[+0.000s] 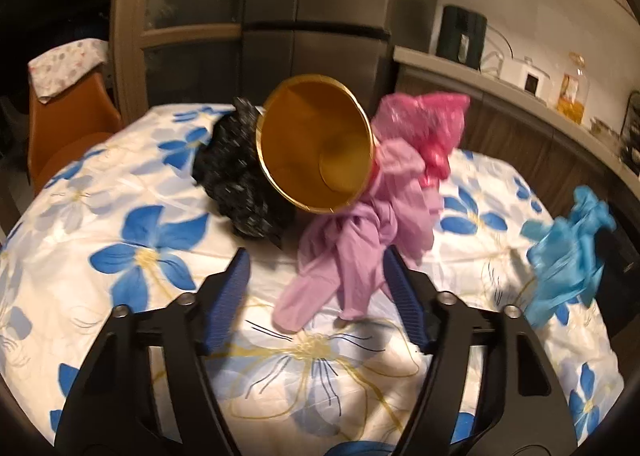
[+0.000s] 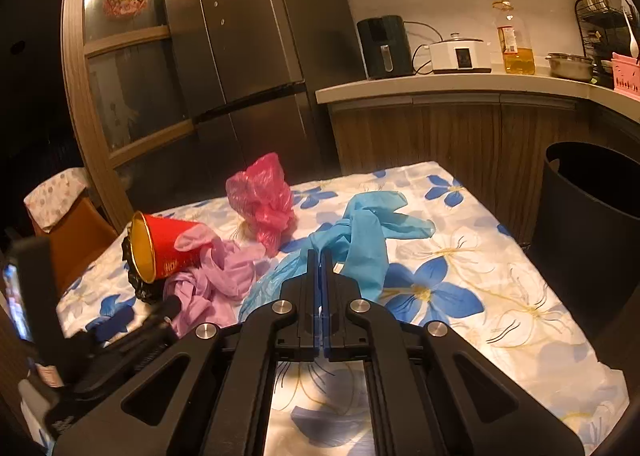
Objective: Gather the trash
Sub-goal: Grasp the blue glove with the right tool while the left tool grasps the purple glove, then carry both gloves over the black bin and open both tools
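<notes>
Right gripper [image 2: 319, 256] is clamped on the blue glove [image 2: 368, 232] mid-frame, so next up is hauling it to the black bin [image 2: 592, 215] at right. Left gripper [image 1: 316, 276] gapes around the purple glove [image 1: 352, 240], not pinching yet.

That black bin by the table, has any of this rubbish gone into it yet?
Nothing shows inside the black bin; its bottom is hidden. In hand: the right hand-held gripper is shut on blue gloves, lifted off the cloth. The left hand-held gripper stands open around a purple glove. Still lying there: the red cup, pink bag and black bag.
</notes>
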Motion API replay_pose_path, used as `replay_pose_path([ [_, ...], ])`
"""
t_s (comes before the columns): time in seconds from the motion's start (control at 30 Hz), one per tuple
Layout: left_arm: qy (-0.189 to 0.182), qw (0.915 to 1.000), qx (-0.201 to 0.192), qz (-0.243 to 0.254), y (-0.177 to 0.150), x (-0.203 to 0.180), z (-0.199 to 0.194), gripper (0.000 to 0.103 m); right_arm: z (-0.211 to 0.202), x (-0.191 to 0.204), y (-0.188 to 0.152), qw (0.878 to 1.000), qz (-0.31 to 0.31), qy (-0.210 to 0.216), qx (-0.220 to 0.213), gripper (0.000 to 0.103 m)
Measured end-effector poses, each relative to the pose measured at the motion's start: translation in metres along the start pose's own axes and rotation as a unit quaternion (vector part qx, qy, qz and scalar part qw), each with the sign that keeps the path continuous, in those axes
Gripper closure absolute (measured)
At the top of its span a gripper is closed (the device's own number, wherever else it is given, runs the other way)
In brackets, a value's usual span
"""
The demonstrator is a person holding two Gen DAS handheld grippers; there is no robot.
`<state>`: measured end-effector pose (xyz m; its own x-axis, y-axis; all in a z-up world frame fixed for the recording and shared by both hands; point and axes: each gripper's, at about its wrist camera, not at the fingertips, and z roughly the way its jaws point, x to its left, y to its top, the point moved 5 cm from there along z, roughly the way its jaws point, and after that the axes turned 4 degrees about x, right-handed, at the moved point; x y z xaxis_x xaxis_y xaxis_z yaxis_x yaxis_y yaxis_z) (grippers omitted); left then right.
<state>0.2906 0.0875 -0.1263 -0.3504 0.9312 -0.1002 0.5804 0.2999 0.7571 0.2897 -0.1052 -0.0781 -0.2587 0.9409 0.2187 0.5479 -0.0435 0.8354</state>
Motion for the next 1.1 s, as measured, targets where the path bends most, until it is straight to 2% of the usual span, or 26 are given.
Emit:
replay_pose_path([
  [0.1,-0.014,0.9994,0.031,-0.005,-0.004,0.001,0.012,0.056,-0.005,-0.002,0.002,1.000,0.003,0.000,-0.004,0.101],
  [0.17,-0.020,0.9988,0.044,-0.008,-0.006,0.002,0.017,0.075,-0.008,-0.003,0.002,1.000,0.003,0.001,-0.006,0.101],
  [0.2,-0.025,0.9985,0.049,-0.007,-0.007,0.002,0.018,0.080,-0.010,-0.004,0.003,1.000,0.002,0.000,-0.007,0.101],
  [0.27,-0.032,0.9981,0.053,-0.002,-0.009,-0.001,0.019,0.096,-0.013,-0.005,0.003,1.000,0.003,0.000,-0.007,0.101],
  [0.33,-0.042,0.9978,0.052,-0.001,-0.011,-0.002,0.016,0.101,-0.016,-0.006,0.003,1.000,0.003,-0.001,-0.008,0.101],
  [0.5,-0.079,0.9962,0.031,-0.017,-0.014,-0.001,-0.010,0.103,-0.025,-0.009,0.004,1.000,0.000,-0.001,-0.011,0.101],
  [0.63,-0.093,0.9956,0.003,-0.010,-0.019,-0.002,-0.045,0.103,-0.033,-0.012,0.003,1.000,-0.003,0.002,-0.010,0.101],
  [0.83,-0.115,0.9927,-0.037,0.001,-0.009,-0.005,-0.089,0.103,-0.047,-0.013,0.000,1.000,-0.007,0.008,-0.011,0.101],
  [1.1,-0.142,0.9872,-0.071,0.014,0.000,-0.019,-0.125,0.103,-0.069,-0.018,0.002,1.000,-0.007,0.008,-0.023,0.101],
])
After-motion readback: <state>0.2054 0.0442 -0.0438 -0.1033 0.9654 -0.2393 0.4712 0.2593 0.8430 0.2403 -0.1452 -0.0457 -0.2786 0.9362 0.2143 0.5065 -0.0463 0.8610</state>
